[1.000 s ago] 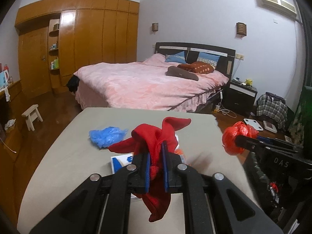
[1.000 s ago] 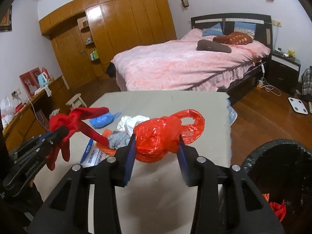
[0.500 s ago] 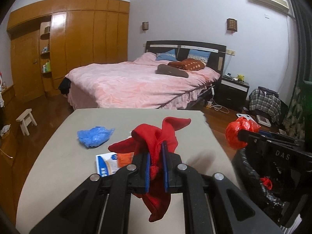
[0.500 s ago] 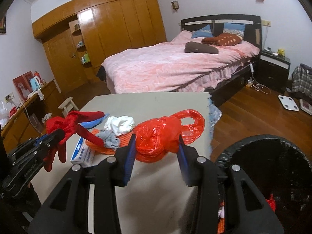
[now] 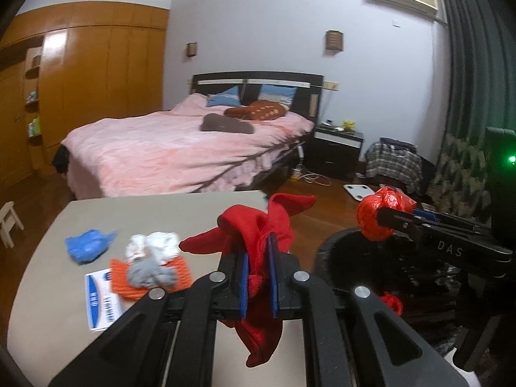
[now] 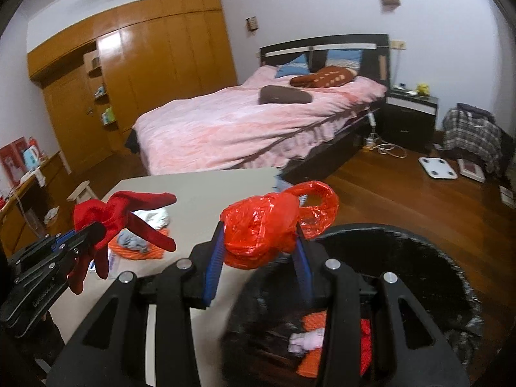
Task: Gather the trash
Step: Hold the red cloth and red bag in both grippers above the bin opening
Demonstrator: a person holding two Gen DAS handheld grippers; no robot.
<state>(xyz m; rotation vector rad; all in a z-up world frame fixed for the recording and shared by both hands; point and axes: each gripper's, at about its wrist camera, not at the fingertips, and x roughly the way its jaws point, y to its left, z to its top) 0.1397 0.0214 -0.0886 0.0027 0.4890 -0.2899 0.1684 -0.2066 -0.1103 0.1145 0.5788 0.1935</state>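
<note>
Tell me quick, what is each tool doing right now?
Left tool: closed on the red cloth.
Right tool: closed on the crumpled red plastic bag, at the black bin.

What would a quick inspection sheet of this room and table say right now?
Surface: grey table, partly littered.
Job's things: red glove, red plastic bag, black-lined trash bin holding scraps.
Clutter: blue wad, white and grey wads on orange mesh, leaflet.
Grippers: left gripper shut on red glove; right gripper shut on red plastic bag.
Cables: white cable by the bed.
Surroundings: pink bed, wardrobe, nightstand, scale.
</note>
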